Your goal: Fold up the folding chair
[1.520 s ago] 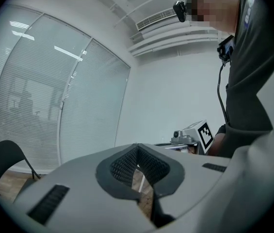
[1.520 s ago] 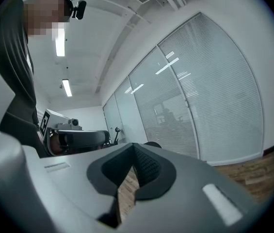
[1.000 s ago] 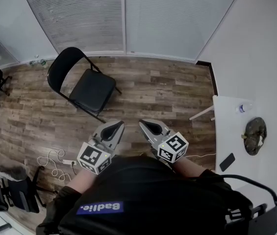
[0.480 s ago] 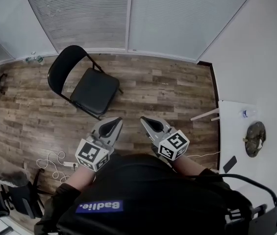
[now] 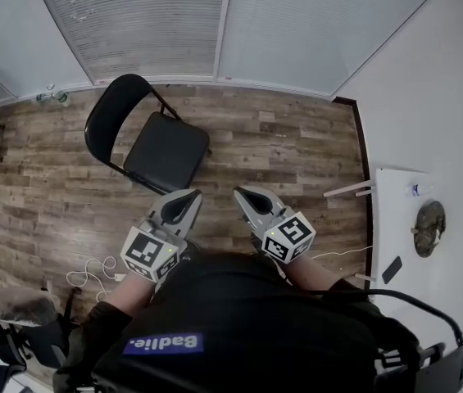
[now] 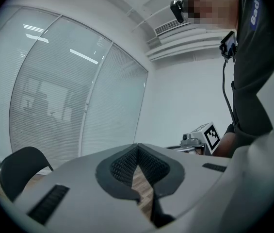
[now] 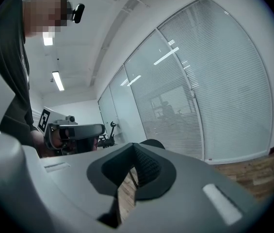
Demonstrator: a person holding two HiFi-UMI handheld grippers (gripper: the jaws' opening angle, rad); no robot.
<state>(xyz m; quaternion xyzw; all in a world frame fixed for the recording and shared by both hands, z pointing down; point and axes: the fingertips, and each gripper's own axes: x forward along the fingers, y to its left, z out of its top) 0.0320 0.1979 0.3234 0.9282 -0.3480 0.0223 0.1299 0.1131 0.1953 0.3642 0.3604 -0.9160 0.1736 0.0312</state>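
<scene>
A black folding chair (image 5: 153, 147) stands unfolded on the wood floor, its rounded backrest (image 5: 112, 109) at the far left and its seat turned toward me. My left gripper (image 5: 190, 193) is shut and empty, a short way in front of the seat's near corner, apart from it. My right gripper (image 5: 238, 191) is shut and empty beside it, to the right of the chair. In the left gripper view the backrest (image 6: 20, 171) shows at the lower left past the shut jaws. The right gripper view has a sliver of the chair (image 7: 151, 143) above its jaws.
Glass walls with blinds (image 5: 215, 23) close the far side. A white table (image 5: 415, 228) with a cap, a phone and a bottle stands at the right. Cables (image 5: 92, 273) lie on the floor at the left, with office chairs (image 5: 2, 334) at the lower left corner.
Both grippers and I have moved forward toward the chair, which now lies closer to the fingertips. Both stay shut.
</scene>
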